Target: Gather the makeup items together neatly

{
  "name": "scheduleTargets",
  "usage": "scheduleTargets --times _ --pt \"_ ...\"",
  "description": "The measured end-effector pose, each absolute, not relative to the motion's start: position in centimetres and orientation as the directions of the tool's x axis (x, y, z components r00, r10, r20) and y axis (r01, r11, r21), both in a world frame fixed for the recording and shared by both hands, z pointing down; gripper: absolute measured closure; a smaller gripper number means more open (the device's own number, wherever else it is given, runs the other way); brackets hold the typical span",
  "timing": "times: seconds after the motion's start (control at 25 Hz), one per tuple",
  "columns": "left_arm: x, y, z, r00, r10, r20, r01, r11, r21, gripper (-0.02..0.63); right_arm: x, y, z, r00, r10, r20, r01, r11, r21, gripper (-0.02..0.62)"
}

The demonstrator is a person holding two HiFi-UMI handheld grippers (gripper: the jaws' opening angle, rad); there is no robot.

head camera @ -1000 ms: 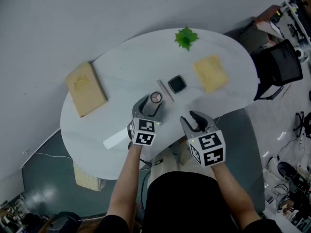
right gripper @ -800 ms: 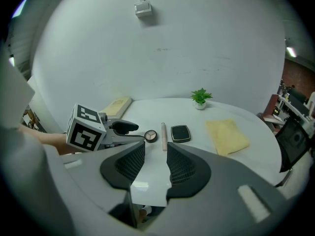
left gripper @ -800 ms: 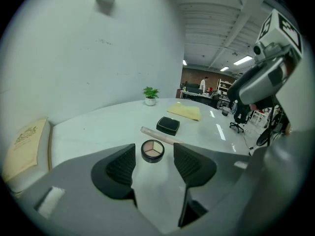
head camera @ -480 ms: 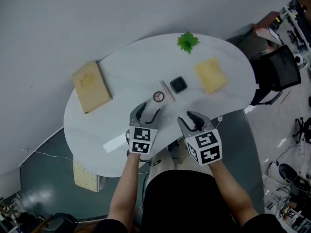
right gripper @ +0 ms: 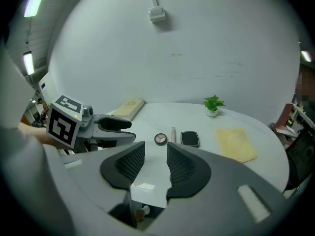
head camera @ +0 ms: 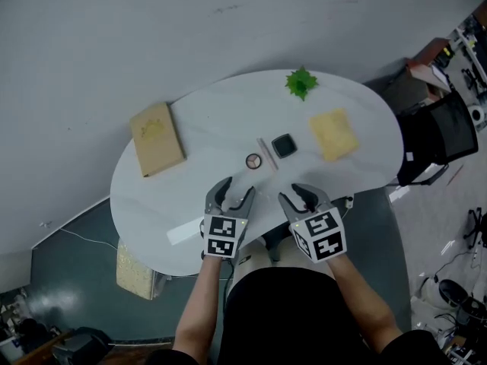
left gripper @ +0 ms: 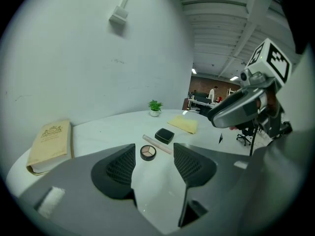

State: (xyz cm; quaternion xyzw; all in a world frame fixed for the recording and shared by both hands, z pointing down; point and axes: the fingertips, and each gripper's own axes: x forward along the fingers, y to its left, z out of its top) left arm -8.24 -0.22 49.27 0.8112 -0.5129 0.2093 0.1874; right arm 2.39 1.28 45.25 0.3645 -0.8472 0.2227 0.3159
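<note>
Three makeup items lie close together in mid-table: a round eyeshadow compact (head camera: 253, 160), a slim pale tube (head camera: 266, 153) and a black square compact (head camera: 284, 145). My left gripper (head camera: 232, 195) hovers near the table's front edge, open and empty, a short way back from the round compact (left gripper: 147, 152). My right gripper (head camera: 298, 196) hangs beside it over the front edge, also open with nothing between its fingers. The left gripper view shows the tube (left gripper: 156, 144) and black compact (left gripper: 164, 135) just beyond its fingers. Through the right gripper (right gripper: 155, 163) I see the round compact (right gripper: 160, 139), tube (right gripper: 173, 134) and black compact (right gripper: 189, 138).
On the white oval table (head camera: 205, 128) a tan book (head camera: 157, 138) lies at the left and a yellow cloth (head camera: 333, 134) at the right. A small green plant (head camera: 301, 83) stands at the far edge. A white strip (head camera: 185, 232) lies front left. A black chair (head camera: 441, 139) stands at the right.
My left gripper, which stood around the round compact, has drawn back toward the front edge and risen, leaving the compact beside the tube. The right gripper has barely moved.
</note>
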Motion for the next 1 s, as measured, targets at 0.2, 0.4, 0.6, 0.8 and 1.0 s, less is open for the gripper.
scheduleTargets --times 0.2,0.4,0.6,0.8,1.0 --pt "-7.3 0.9 47.6 0.352 -0.773 0.528 -0.928 -0.362 0.088 0.364 2.9 1.5 44.5 -0.587 -0.445 0.676 -0.703 0.694 -0.154 0.446" --pt "-5.8 2.2 45.1 0.329 -0.790 0.517 -0.935 -0.348 0.063 0.364 3.8 1.5 43.6 -0.628 -0.428 0.650 -0.665 0.729 -0.162 0.448" --pt "-4.0 3.6 42.7 0.294 -0.822 0.488 -0.950 -0.308 0.054 0.375 4.7 1.8 42.6 -0.671 -0.402 0.623 -0.621 0.764 -0.175 0.453" --pt "-1.5 5.0 41.2 0.265 -0.852 0.451 -0.961 -0.269 0.056 0.391 6.3 2.3 40.9 -0.709 -0.395 0.584 -0.583 0.794 -0.170 0.462" --pt "0.8 6.3 38.5 0.242 -0.891 0.385 -0.970 -0.238 0.057 0.403 8.1 3.1 39.0 -0.742 -0.404 0.535 -0.550 0.823 -0.142 0.485"
